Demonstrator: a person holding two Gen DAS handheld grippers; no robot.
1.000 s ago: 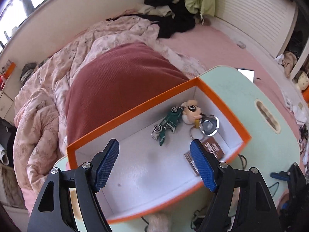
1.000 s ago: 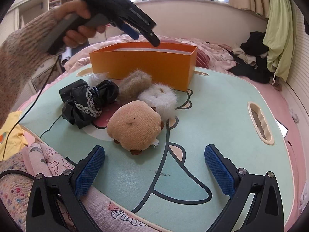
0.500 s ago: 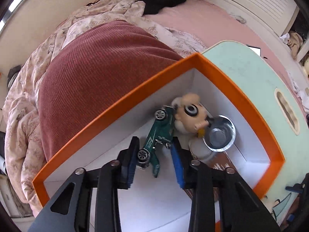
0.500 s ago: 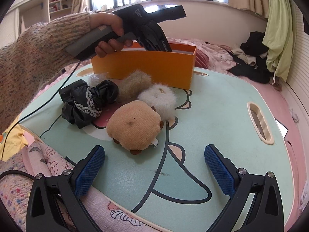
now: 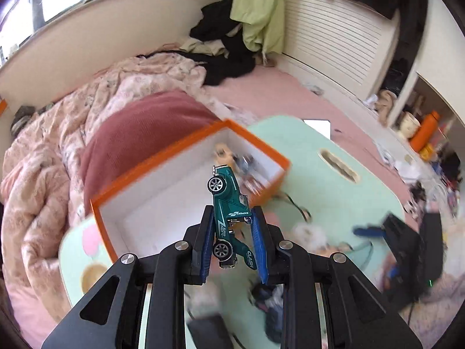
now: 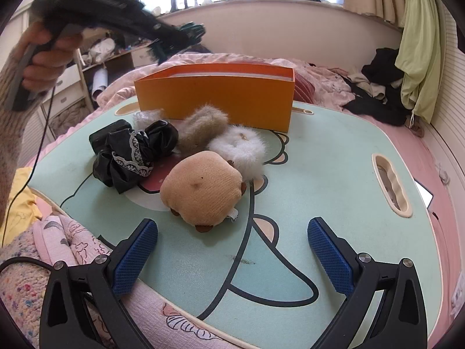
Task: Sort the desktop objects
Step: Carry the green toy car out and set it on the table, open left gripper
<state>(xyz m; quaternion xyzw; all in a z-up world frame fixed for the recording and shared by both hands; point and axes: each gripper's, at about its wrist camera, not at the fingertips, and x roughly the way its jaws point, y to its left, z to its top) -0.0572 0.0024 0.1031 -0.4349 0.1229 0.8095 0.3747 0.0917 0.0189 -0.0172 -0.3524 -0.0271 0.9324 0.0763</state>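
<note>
My left gripper (image 5: 232,218) is shut on a green toy car (image 5: 228,203), holding it in the air above the orange box (image 5: 162,157). A doll head and other small items stay blurred in the box's far corner. In the right wrist view that same gripper (image 6: 191,33) hangs blurred above the orange box (image 6: 215,99), held by a hand (image 6: 43,58). My right gripper (image 6: 232,250) stands open low over the near edge of the mint-green table (image 6: 319,174), nothing between its fingers. A tan plush (image 6: 203,187), a white fluffy ring (image 6: 241,148), a brown fluffy ring (image 6: 203,125) and a black lace scrunchie (image 6: 130,151) lie before it.
The table rests on a bed with a pink quilt (image 5: 58,133) and a dark red pillow (image 5: 139,133) behind the box. Clothes (image 6: 377,87) are piled at the far right. A handle slot (image 6: 391,186) cuts the table's right side. A cable (image 6: 32,157) hangs from the hand.
The left gripper dipped into the box, shut on the green car and lifted it out and back above the box. The right gripper stayed still.
</note>
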